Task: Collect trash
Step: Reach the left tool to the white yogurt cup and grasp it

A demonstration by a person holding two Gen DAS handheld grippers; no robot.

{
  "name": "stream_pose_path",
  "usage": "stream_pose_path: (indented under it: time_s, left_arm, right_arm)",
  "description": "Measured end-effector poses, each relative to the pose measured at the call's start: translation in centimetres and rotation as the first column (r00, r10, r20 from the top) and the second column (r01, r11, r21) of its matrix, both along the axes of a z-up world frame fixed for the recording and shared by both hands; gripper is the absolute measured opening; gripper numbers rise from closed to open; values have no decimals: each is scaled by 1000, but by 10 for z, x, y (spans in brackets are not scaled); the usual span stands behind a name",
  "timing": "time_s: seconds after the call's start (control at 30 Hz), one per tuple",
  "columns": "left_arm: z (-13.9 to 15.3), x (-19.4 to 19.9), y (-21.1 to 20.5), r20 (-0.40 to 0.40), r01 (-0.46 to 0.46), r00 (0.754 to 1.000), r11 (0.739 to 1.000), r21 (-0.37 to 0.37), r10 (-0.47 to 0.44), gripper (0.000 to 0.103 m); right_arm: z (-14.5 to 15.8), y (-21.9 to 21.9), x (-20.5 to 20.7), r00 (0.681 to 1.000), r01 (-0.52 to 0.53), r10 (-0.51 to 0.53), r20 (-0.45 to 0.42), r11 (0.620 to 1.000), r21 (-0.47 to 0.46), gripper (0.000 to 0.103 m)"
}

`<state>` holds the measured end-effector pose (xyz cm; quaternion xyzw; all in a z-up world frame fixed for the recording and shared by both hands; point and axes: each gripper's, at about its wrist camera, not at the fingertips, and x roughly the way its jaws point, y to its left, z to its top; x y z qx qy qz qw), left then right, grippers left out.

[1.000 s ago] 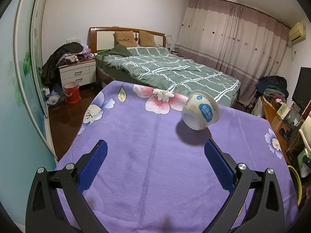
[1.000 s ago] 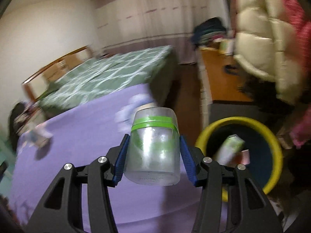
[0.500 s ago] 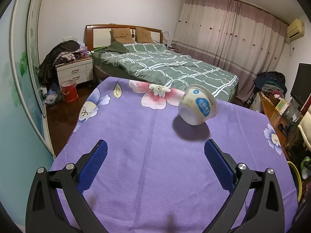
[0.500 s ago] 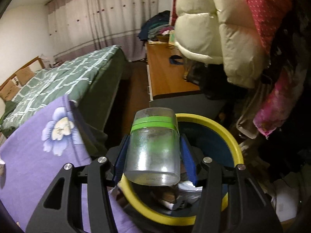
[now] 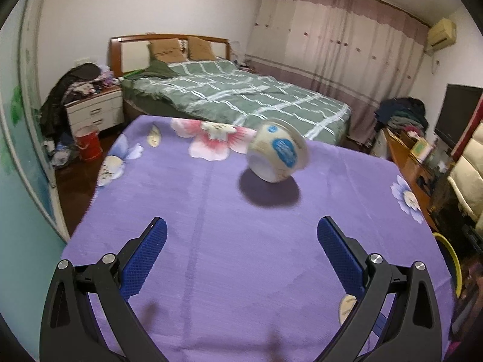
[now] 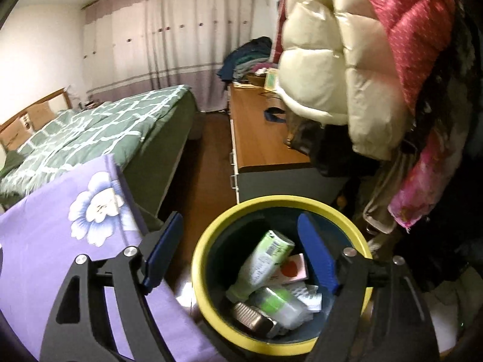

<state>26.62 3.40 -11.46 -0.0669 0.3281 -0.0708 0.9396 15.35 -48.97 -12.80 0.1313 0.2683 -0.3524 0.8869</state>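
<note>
One tipped cream cup [image 5: 277,154], blue label

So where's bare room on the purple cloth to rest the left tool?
The purple cloth is bare between the left tool and the tipped paper cup, and along the left edge toward the flower print. The only thing on it is the cup, far right of middle. The yellow-rimmed bin off the right corner is crowded with trash.

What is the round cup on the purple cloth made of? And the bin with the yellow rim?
The cup looks like thin paper or plastic: a smooth, pale wall with a printed blue label. The blur leaves it open which. The purple cloth is woven fabric with a fine ribbed texture and printed flowers. The bin looks like hard moulded plastic, with a smooth, slightly glossy yellow rim and a dark inside.
</note>
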Motion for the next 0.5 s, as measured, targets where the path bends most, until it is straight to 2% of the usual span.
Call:
stream_pose_path:
  time_s: [0.13, 0.23, 0.3, 0.37, 0.5]
  left_arm:
    - [-2, 3, -11, -15, 13, 1000, 999, 35, -12, 98]
    - [1, 9, -14, -62, 52, 997, 999, -9, -52, 98]
    - [7, 13, -17, -73, 71, 995, 997, -13, -72, 98]
    - [16, 18, -22, -67, 93, 993, 996, 5, -92, 98]
    - [26, 39, -39, -48, 146, 989, 985, 97, -142, 98]
  right_arm:
    - [3, 10, 5, 999, -41, 41, -4, 999, -35, 78]
    - [4, 12, 5, 998, -61, 61, 1, 998, -31, 79]
    - [4, 13, 5, 997, -74, 74, 4, 997, -16, 79]
    - [3, 13, 5, 996, -92, 92, 12, 996, 2, 79]
    - [3, 19, 5, 991, -131, 131, 23, 991, 7, 79]
